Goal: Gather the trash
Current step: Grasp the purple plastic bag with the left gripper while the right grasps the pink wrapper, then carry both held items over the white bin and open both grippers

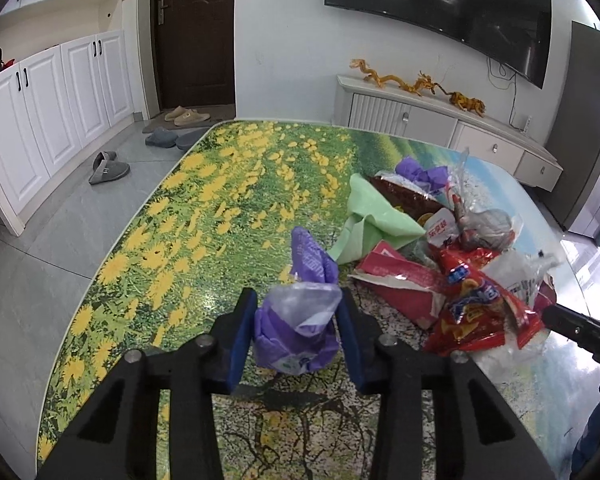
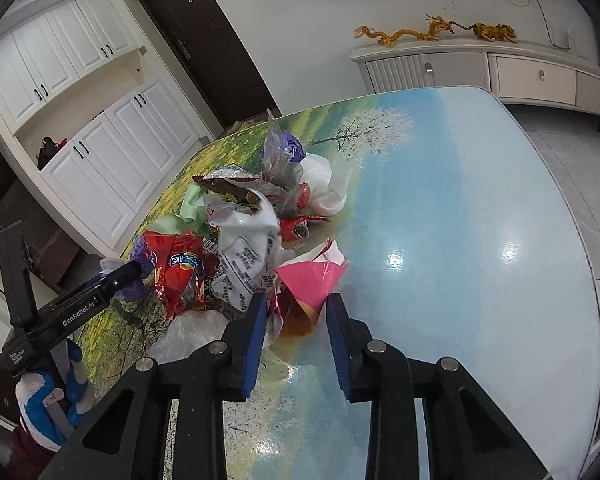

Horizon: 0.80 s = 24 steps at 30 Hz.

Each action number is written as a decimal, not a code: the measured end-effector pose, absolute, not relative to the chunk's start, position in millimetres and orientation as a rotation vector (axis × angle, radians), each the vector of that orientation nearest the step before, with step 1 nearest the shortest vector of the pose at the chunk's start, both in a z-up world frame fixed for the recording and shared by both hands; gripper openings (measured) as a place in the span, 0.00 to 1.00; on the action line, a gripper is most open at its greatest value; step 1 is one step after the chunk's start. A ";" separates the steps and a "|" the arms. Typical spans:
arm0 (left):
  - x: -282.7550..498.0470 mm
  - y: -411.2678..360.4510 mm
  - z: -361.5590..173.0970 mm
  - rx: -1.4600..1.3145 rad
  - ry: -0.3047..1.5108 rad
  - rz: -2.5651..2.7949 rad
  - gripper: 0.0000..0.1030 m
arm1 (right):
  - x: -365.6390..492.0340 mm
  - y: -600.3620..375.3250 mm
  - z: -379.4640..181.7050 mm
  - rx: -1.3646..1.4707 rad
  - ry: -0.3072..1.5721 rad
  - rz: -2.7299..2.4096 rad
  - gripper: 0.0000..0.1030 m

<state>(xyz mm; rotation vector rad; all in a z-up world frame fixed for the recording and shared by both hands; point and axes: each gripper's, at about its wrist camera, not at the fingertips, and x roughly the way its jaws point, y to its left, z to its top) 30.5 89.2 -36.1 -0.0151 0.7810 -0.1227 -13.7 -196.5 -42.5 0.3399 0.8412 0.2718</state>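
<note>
A heap of trash lies on the printed table (image 1: 220, 208): a green bag (image 1: 370, 220), a red snack bag (image 1: 476, 312), a pink carton (image 1: 404, 284) and clear wrappers (image 1: 480, 216). My left gripper (image 1: 298, 328) is shut on a crumpled purple-and-clear wrapper (image 1: 300, 320), held just above the table beside the heap. In the right wrist view my right gripper (image 2: 296, 332) has its blue fingers on either side of a pink wrapper (image 2: 312, 284) at the heap's near edge, the left pad against it and a gap at the right. The left gripper also shows there (image 2: 132, 270).
The table (image 2: 460, 220) has a rounded edge on the right. Slippers (image 1: 108, 168) lie on the grey floor to the left by white cabinets (image 1: 60, 100). A TV stand (image 1: 440, 120) with golden figurines is behind the table.
</note>
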 end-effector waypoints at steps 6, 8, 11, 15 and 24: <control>6.6 87.3 -4.6 -0.026 0.712 -0.122 0.35 | -33.2 -202.6 -24.0 0.338 0.786 0.255 0.25; -3.4 84.4 7.8 -0.022 0.685 -0.127 0.34 | -40.9 -204.0 -17.2 0.343 0.766 0.257 0.25; -16.2 75.3 26.4 -0.016 0.650 -0.147 0.34 | -51.7 -206.7 -6.6 0.350 0.732 0.260 0.24; -33.5 52.6 50.0 0.001 0.608 -0.206 0.34 | -67.8 -214.1 10.3 0.364 0.678 0.256 0.24; -61.8 -53.0 77.4 0.070 0.574 -0.419 0.34 | -109.2 -281.3 34.0 0.422 0.557 0.119 0.24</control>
